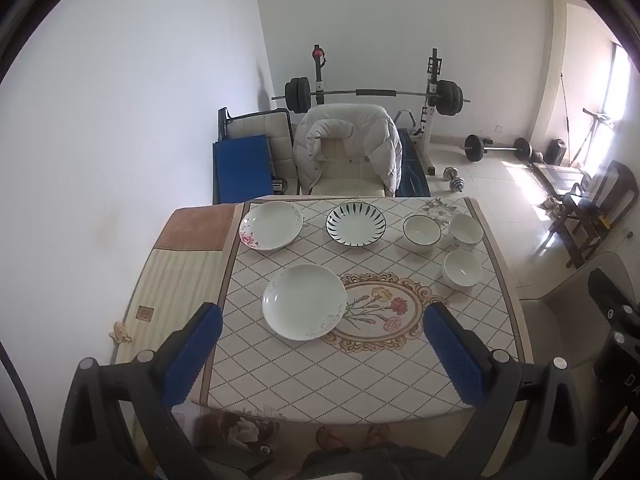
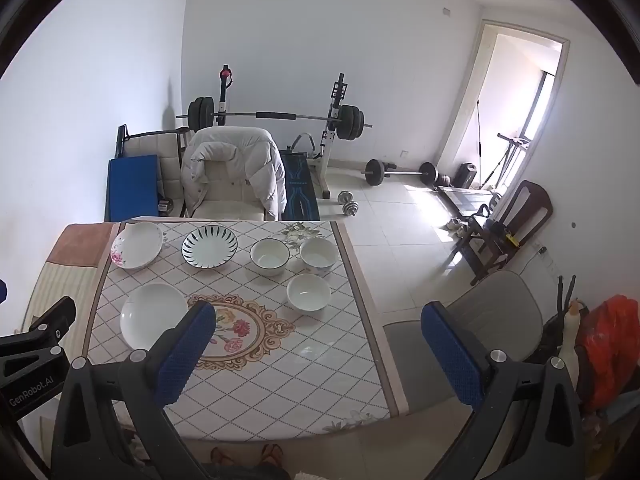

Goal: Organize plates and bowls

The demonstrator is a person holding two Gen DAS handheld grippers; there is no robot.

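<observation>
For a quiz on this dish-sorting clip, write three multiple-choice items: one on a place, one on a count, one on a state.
1. Where does the dark-striped plate stand?
A. along the table's far edge, between the pink-flowered plate and the bowls
B. at the near edge
C. on the chair

2. How many bowls are on the table?
A. one
B. three
C. five

3. How is the left hand-held gripper?
A. shut on a plate
B. shut on a bowl
C. open and holding nothing

Answers:
1 A, it sits in the far row with the flowered plate to its left and the dark-rimmed bowl to its right.
2 B, the dark-rimmed bowl, one beside it and one nearer.
3 C, its blue pads stand wide apart with nothing between them.
</observation>
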